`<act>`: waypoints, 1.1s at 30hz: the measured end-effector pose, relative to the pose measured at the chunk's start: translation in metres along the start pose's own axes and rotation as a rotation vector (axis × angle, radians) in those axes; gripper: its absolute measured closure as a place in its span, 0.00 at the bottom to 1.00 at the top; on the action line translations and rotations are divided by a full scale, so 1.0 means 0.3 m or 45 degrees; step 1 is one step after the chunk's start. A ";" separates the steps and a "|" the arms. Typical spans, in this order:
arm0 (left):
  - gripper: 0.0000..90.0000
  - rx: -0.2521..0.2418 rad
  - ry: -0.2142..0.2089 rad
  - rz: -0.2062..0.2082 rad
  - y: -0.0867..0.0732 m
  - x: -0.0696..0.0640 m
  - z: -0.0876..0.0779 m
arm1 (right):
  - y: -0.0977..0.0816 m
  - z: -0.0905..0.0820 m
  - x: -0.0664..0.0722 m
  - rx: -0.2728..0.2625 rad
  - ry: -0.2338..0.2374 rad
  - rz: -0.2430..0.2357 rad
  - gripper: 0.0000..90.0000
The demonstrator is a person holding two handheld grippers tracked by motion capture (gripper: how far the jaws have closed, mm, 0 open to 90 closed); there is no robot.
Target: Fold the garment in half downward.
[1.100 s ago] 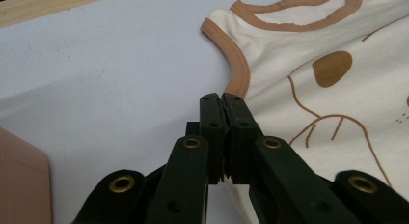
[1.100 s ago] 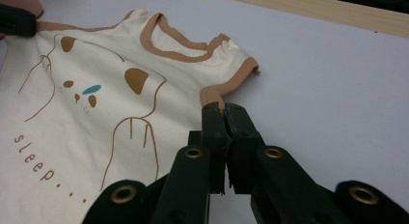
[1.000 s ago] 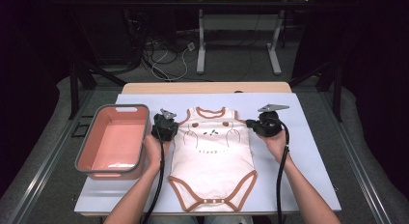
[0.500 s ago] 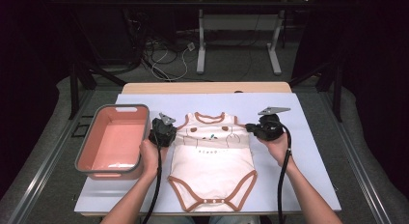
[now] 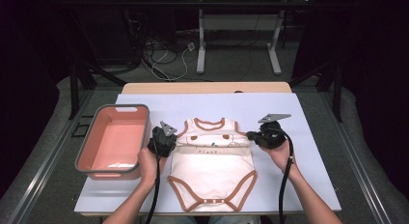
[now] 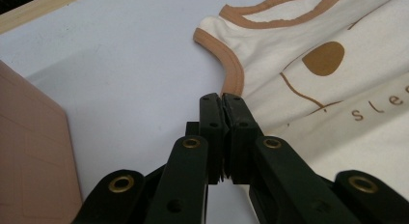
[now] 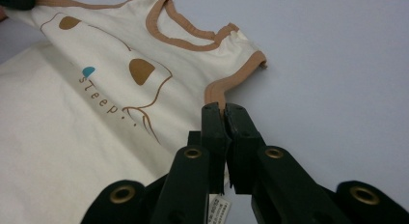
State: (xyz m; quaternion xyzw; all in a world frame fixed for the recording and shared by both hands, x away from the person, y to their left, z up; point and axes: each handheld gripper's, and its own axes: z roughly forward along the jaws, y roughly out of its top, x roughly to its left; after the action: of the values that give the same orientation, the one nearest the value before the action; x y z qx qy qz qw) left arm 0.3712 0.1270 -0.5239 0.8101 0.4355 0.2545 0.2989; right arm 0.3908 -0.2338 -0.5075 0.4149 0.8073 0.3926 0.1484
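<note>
One bodysuit (image 5: pixel 212 159). One pink tub (image 5: pixel 114 142). Two grippers: left gripper (image 5: pixel 166 139), right gripper (image 5: pixel 253 135). One worktop (image 5: pixel 299 151).

I see a soft cream cloth bodysuit (image 5: pixel 212 159) with brown cloth edging, lying on a smooth, matt pale sheet (image 5: pixel 299 185). My grippers' black jaws look like hard matt plastic with shiny brass rivets. The pink tub (image 5: pixel 114 142) looks like smooth plastic.

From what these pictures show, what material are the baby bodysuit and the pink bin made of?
The baby bodysuit looks like soft knit cotton, matte cream with tan ribbed trim; it creases and drapes where the tongs pinch it. The pink bin seems to be moulded plastic, smooth with a slight sheen, grey rim, stiff straight walls. Neither can be told for certain.
</note>
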 end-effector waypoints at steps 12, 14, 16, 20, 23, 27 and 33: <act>0.97 0.059 -0.031 0.083 -0.075 -0.047 -0.006 | -0.064 0.019 0.043 0.157 0.020 -0.065 0.97; 0.97 0.067 -0.042 0.092 -0.082 -0.047 -0.003 | -0.073 0.025 0.046 0.189 0.028 -0.079 0.96; 0.97 0.087 -0.053 0.092 -0.090 -0.050 0.000 | -0.079 0.037 0.050 0.201 0.024 -0.082 0.96; 0.97 0.091 -0.062 0.110 -0.102 -0.054 0.008 | -0.084 0.050 0.051 0.244 0.014 -0.099 0.96; 0.97 0.080 -0.067 0.114 -0.105 -0.053 0.009 | -0.092 0.062 0.046 0.267 0.013 -0.101 0.96; 0.97 0.094 -0.077 0.117 -0.110 -0.051 0.010 | -0.093 0.067 0.051 0.305 0.018 -0.083 0.96; 0.96 0.101 -0.073 0.132 -0.111 -0.056 0.015 | -0.099 0.078 0.050 0.279 0.023 -0.114 0.96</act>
State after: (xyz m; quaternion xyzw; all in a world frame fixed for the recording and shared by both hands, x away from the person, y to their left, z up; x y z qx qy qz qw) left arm 0.3475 0.1262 -0.5531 0.8497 0.3941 0.2288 0.2652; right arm 0.3784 -0.2202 -0.5438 0.3885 0.8644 0.2987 0.1123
